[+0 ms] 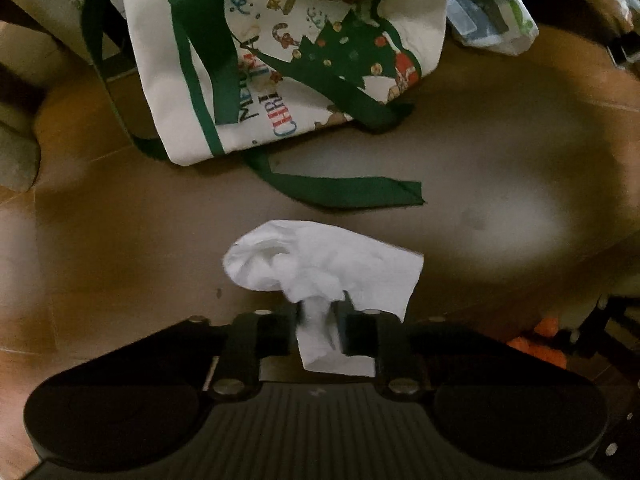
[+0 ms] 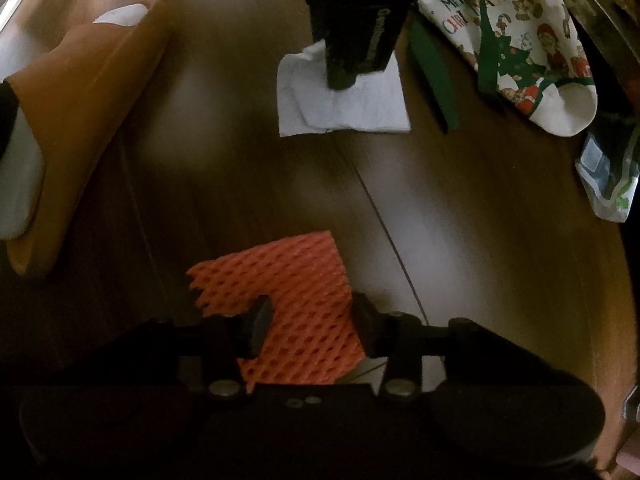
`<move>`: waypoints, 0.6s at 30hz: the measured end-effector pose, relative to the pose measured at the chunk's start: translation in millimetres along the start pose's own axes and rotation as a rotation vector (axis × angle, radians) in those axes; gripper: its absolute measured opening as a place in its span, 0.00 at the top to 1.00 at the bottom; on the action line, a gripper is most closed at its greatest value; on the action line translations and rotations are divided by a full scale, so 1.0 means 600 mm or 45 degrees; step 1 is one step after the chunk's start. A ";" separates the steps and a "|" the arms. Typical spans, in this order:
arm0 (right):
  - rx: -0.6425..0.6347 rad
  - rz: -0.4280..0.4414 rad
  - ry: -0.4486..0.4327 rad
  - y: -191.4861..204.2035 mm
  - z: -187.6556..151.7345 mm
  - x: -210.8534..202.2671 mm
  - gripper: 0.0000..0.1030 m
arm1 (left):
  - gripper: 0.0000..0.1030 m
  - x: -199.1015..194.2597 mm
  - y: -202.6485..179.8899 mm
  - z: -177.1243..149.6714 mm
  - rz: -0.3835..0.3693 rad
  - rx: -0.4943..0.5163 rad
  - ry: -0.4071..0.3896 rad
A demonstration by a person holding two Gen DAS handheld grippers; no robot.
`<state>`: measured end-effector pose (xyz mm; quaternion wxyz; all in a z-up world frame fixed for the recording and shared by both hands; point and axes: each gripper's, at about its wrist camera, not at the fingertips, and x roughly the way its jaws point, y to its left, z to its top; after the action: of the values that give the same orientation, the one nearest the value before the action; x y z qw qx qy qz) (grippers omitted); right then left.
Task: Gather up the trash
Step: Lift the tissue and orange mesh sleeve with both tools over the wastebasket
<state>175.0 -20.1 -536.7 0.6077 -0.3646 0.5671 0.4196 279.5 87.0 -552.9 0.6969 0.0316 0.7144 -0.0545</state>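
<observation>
My left gripper [image 1: 318, 316] is shut on a crumpled white tissue [image 1: 324, 264], which bulges out past the fingers just above the brown wooden floor. The same tissue [image 2: 360, 108] shows in the right wrist view with the left gripper [image 2: 352, 80] on top of it. My right gripper [image 2: 308, 316] is closed around an orange foam net [image 2: 288, 280] that lies between its fingers. A white Christmas tote bag [image 1: 280, 48] with green straps lies on the floor beyond the tissue; it also shows in the right wrist view [image 2: 528, 48].
An orange slipper [image 2: 92, 120] with a foot in it stands at the left. A white plastic bag [image 2: 608, 176] lies at the right; it also shows in the left wrist view [image 1: 492, 20]. A loose green strap [image 1: 344, 192] lies between tote and tissue.
</observation>
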 end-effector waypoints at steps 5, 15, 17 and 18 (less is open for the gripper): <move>0.186 0.050 -0.007 -0.041 0.000 -0.019 0.92 | 0.90 -0.013 0.036 0.015 -0.041 -0.081 -0.021; 0.493 -0.017 -0.138 -0.115 -0.008 -0.137 0.93 | 0.90 -0.106 0.070 0.008 -0.065 -0.095 -0.079; 0.546 -0.040 -0.193 -0.127 -0.006 -0.182 0.93 | 0.90 -0.155 0.070 0.014 -0.084 -0.077 -0.111; 0.574 -0.049 -0.221 -0.133 -0.005 -0.206 0.93 | 0.90 -0.178 0.070 0.012 -0.095 -0.068 -0.128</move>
<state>247.1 -65.4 -416.6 0.7282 -0.1930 0.5850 0.3005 294.8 131.0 -447.9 0.7301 -0.0165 0.6803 -0.0626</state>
